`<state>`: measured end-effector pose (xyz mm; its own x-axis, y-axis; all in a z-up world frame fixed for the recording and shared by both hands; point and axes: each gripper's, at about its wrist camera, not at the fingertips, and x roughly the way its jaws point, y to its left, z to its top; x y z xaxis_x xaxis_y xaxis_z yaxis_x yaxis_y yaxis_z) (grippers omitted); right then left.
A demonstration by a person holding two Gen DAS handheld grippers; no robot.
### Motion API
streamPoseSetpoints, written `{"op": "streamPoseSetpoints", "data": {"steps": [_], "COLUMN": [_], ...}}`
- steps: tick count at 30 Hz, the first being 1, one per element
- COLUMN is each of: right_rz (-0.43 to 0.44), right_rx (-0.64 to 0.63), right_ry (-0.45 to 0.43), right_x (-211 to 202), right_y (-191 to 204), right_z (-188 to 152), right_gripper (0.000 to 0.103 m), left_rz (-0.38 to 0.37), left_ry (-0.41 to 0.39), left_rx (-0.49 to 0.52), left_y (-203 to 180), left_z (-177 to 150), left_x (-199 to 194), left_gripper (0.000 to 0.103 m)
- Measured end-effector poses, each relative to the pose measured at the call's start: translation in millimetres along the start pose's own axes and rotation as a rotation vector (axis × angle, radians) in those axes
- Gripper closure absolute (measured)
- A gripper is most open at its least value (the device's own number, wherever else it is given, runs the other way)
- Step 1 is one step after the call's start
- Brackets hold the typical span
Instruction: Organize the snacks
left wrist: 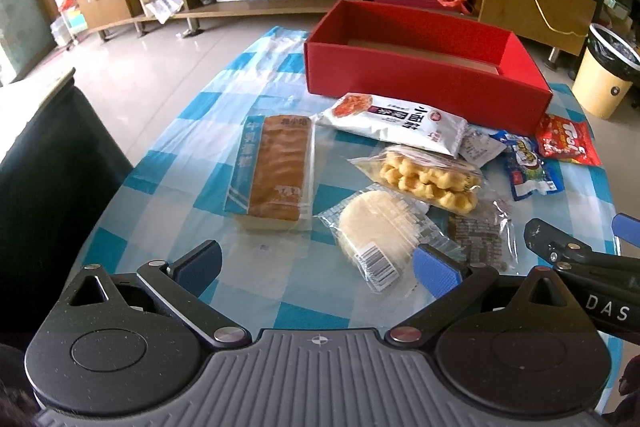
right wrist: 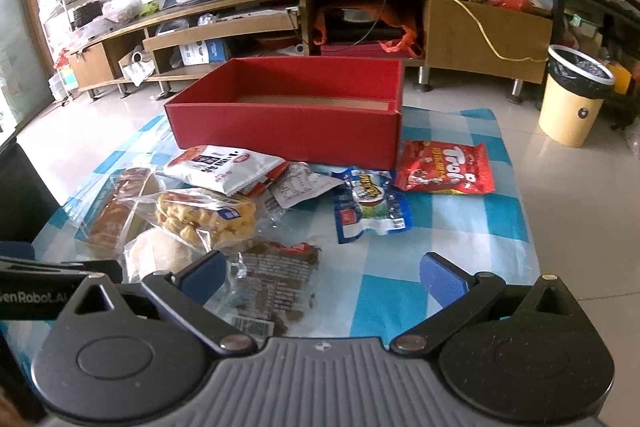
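Observation:
An open red box (left wrist: 420, 79) (right wrist: 288, 123) stands at the far side of the checked tablecloth, and no snacks show inside it. In front of it lie wrapped snacks: a long cake loaf (left wrist: 276, 171), a white pouch (left wrist: 396, 125) (right wrist: 224, 167), yellow waffles (left wrist: 428, 179) (right wrist: 208, 219), a round rice cake (left wrist: 376, 223), a dark bar in clear wrap (right wrist: 272, 279), a blue packet (right wrist: 372, 207) and a red Trolli bag (left wrist: 568, 143) (right wrist: 448, 169). My left gripper (left wrist: 316, 267) is open near the rice cake. My right gripper (right wrist: 324, 275) is open beside the dark bar.
The table (right wrist: 460, 267) carries a blue and white checked cloth. A dark chair (left wrist: 52, 163) stands at the left edge. Beyond the table are a low wooden TV stand (right wrist: 480, 27) and a yellow bin (right wrist: 572, 103) on the tiled floor.

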<state>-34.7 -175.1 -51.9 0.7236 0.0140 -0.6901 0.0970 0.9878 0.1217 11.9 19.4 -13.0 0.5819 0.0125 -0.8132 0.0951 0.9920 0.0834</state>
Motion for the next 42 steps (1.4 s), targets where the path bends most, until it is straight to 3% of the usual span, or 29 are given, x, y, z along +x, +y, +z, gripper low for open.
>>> {"op": "streamPoseSetpoints", "data": {"steps": [42], "right_rz": [0.036], "right_rx": [0.002], "right_ry": [0.061], "right_x": [11.9], "right_y": [3.5], "right_z": [-0.4], "right_gripper": [0.0], "left_rz": [0.021], "left_ry": [0.016], "left_rx": [0.008], "left_y": [2.4], "left_z": [-1.9], "left_x": [3.2], "left_gripper": [0.002]}}
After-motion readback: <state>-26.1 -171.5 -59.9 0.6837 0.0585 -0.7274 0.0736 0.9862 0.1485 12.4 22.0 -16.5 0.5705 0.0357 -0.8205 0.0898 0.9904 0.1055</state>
